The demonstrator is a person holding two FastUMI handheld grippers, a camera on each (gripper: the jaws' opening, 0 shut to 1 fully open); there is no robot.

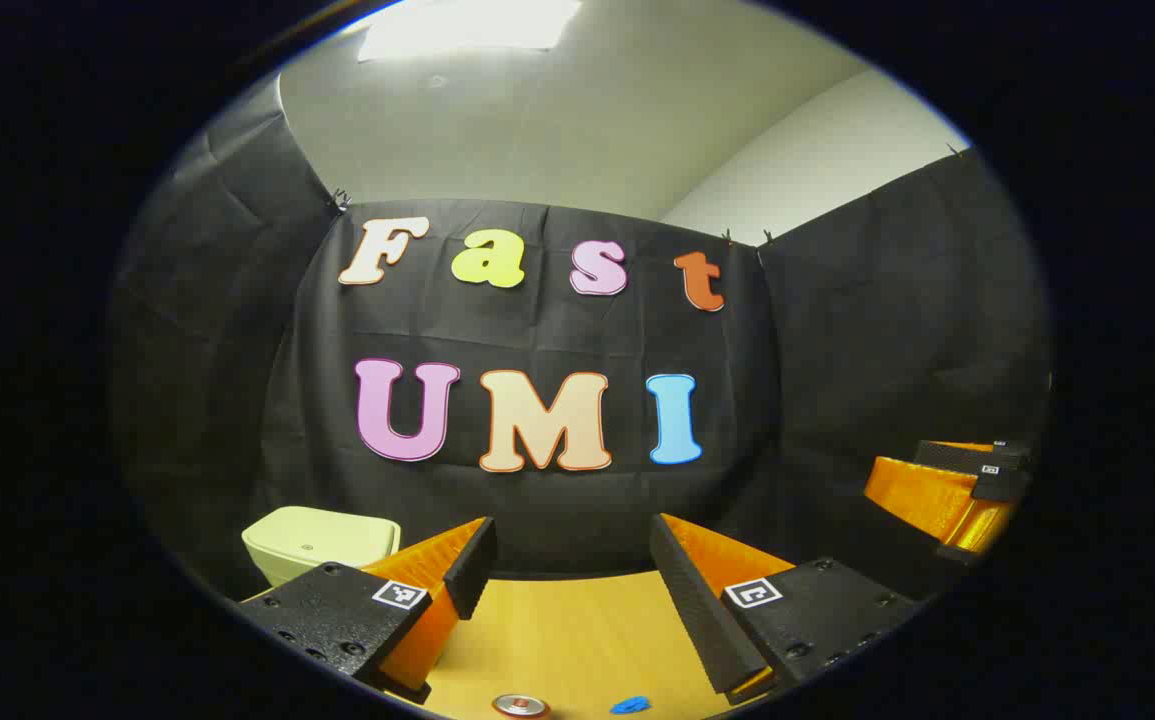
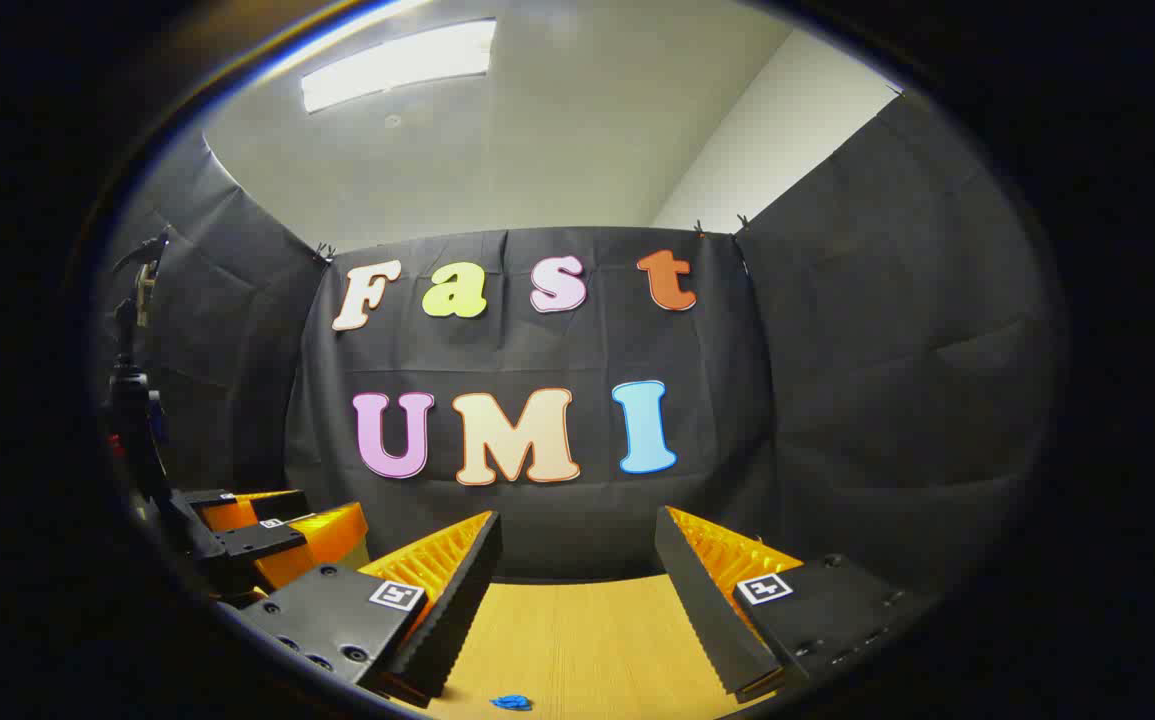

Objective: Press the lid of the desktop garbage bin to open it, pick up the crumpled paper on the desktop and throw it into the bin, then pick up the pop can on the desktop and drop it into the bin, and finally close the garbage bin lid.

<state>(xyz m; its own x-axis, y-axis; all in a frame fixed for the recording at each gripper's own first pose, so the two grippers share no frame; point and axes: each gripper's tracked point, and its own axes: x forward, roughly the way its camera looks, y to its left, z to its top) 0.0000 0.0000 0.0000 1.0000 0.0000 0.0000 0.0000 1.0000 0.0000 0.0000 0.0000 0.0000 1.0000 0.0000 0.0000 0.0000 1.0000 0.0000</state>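
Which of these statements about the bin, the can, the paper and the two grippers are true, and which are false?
1. The bin lid is closed. True.
2. The left gripper holds the pop can. False: its jaws stand open and empty; the can stands on the table.
3. The right gripper is open. True.
4. The blue crumpled paper is in the bin. False: it lies on the table.

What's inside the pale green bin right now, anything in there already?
Cannot tell: the pale green plastic desktop bin has its lid down, covering the inside. On the wooden table, the silver-topped pop can and a crumpled blue paper lie outside it.
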